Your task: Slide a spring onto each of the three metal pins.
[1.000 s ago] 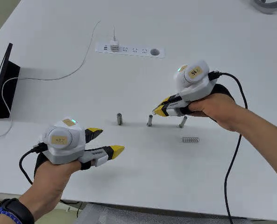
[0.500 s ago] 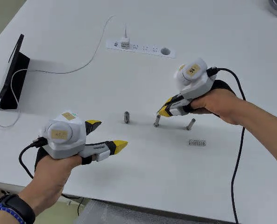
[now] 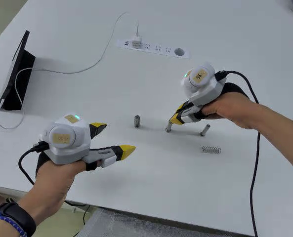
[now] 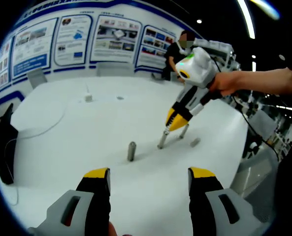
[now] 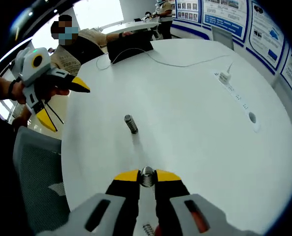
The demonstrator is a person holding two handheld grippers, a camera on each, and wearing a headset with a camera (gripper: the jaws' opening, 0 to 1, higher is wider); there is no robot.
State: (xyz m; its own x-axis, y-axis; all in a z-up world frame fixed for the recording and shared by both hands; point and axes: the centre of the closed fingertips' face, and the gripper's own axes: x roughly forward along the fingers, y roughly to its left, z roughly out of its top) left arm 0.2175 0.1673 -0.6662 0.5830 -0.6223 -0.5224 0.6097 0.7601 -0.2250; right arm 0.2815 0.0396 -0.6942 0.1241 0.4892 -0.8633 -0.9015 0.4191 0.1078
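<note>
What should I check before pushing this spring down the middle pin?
1. Grip: right gripper shut on held spring: ok.
2. Alignment: held spring over middle pin: cannot tell, the gripper tips cover the pin's top.
3. Done so far: left pin carries a spring: ok.
4. Remaining: right pin bare: ok.
5. Supply: loose spring lies on the table near the right pin: ok.
6. Clearance: left gripper open, away from the pins: ok.

Table [image 3: 151, 187]: pins [image 3: 204, 130], spring [image 3: 211, 149], power strip [image 3: 153, 48], maybe tablet [image 3: 15, 69]
</note>
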